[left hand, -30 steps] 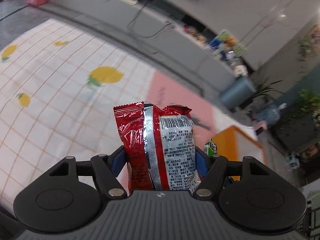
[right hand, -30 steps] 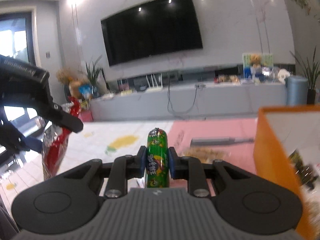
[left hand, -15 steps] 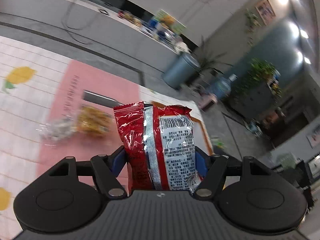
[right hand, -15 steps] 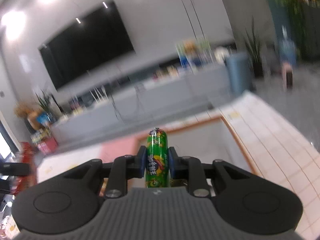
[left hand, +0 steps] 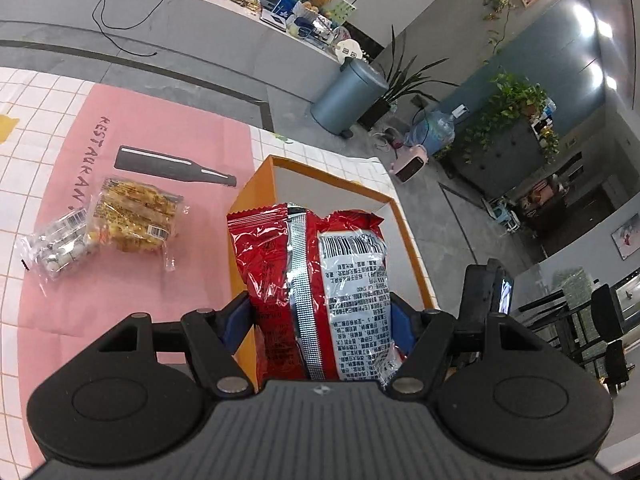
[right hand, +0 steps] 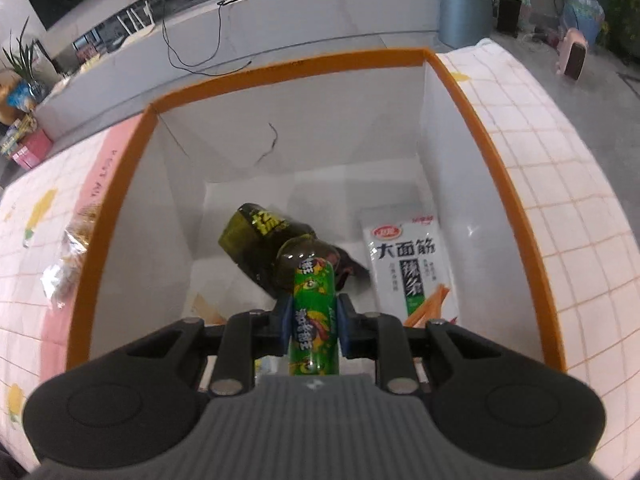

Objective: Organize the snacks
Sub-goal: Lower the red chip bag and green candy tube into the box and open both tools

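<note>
On the checked tablecloth (right hand: 568, 184) the orange-rimmed box (right hand: 516, 208) is standing open, and the right gripper (right hand: 313, 322) is hanging above its mouth while a white noodle-snack packet (right hand: 408, 264) and a dark green pouch (right hand: 264, 236) are lying on the box floor. Just beside the box, the left gripper (left hand: 320, 320) is pinching a red foil snack bag (left hand: 312, 280) around its lower body, seam and barcode facing the camera; the bag is looking puffy and light, so a squeeze low on the crinkly film is probably crushing what is inside, and its glossy skin could be slipping. Over on the pink mat (left hand: 132, 128), a yellow cracker pack (left hand: 132, 212) and a clear candy packet (left hand: 60, 248) are waiting, touching each other. Smallest, the green sausage stick (right hand: 314, 312) is sitting clamped at mid-length between the right jaws, upright, firm and slick in its wrapper, and seemingly about to drop into the box
</note>
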